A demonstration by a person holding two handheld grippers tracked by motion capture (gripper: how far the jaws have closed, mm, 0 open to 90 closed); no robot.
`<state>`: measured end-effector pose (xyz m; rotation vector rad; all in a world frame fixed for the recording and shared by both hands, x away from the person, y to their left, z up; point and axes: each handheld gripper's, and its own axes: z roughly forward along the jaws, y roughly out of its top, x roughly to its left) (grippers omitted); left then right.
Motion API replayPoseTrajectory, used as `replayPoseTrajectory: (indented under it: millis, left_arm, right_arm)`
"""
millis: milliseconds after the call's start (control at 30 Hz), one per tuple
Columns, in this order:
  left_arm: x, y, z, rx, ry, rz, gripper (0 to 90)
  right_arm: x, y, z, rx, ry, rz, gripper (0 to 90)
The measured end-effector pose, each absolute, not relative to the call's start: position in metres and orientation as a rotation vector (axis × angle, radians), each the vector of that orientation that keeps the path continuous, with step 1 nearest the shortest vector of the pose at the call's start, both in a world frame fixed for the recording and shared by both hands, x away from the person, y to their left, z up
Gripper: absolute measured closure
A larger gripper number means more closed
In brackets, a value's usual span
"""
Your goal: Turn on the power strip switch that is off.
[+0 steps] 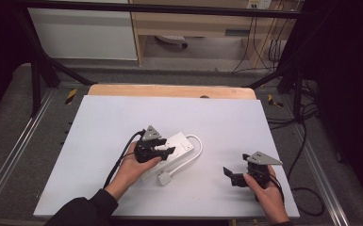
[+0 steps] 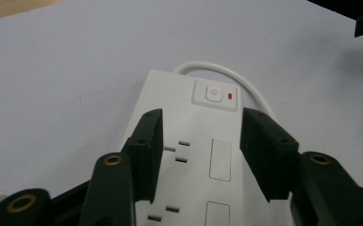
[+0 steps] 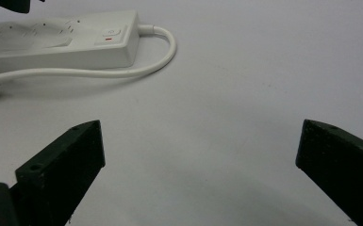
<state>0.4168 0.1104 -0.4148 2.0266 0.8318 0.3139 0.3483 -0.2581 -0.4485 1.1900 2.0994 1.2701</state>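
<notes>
Left gripper (image 1: pixel 162 149) sits right over the white power strip (image 1: pixel 177 146) on the worktop (image 1: pixel 99 132); the right gripper (image 1: pixel 235 176) waits well apart, jaws wide with nothing between them.

From the left gripper view, its jaws stand on both long sides of the strip, across its width, seemingly pressing it.

From the right gripper view, the strip lies far off, up and left.

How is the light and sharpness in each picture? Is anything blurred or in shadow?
High view: the white table is evenly lit and the surroundings are dark. Left gripper view: the power strip is sharp, while the near jaws look soft. Right gripper view: a soft shadow lies under the cable, and the picture darkens toward the bottom.
</notes>
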Motion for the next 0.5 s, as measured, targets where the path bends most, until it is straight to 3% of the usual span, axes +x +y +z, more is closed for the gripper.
replayPoseTrajectory:
  millis: [500]
  left_arm:
    - [0.4168, 0.1030, -0.4188, 2.076, 0.763, 0.212, 80.0]
  right_arm:
    - [0.3483, -0.2579, -0.4485, 1.189, 2.100, 1.270, 2.3]
